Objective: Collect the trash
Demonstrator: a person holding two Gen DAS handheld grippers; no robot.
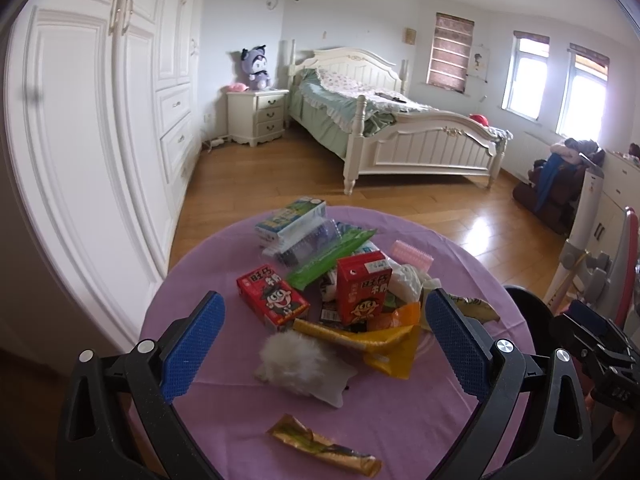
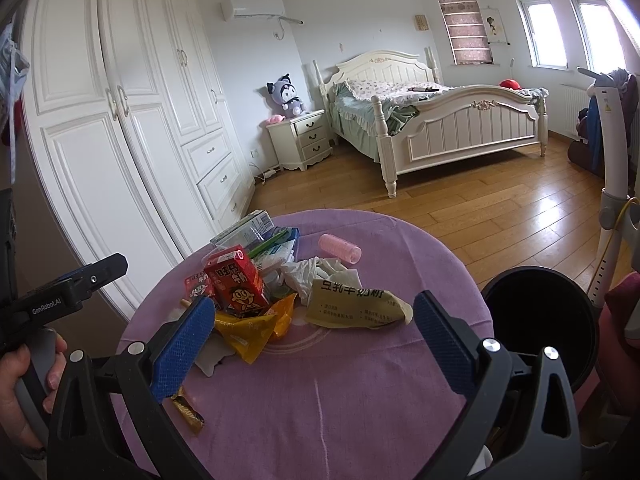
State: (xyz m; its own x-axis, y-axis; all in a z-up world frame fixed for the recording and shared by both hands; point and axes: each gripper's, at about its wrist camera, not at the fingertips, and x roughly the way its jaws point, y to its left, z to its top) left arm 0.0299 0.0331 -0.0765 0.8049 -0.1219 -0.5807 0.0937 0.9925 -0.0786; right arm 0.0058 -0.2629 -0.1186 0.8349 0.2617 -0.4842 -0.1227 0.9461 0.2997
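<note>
A pile of trash lies on the round purple table (image 1: 400,420) (image 2: 340,400): an upright red milk carton (image 1: 362,288) (image 2: 238,286), a flat red carton (image 1: 272,300), a yellow wrapper (image 1: 384,338) (image 2: 250,330), a fluffy white wad (image 1: 300,360), a gold wrapper (image 1: 324,446) near the front, a tan milk-powder sachet (image 2: 352,304), white tissue (image 2: 316,272), a pink roller (image 2: 340,248). My left gripper (image 1: 320,340) is open and empty above the pile. My right gripper (image 2: 312,344) is open and empty above the table. A black bin (image 2: 540,320) stands right of the table.
White wardrobes (image 1: 88,120) line the left wall. A white bed (image 1: 400,120) and a nightstand (image 1: 258,116) with a purple plush toy stand at the back. A white stand (image 2: 612,184) and a chair with clothes are at the right, on wooden floor.
</note>
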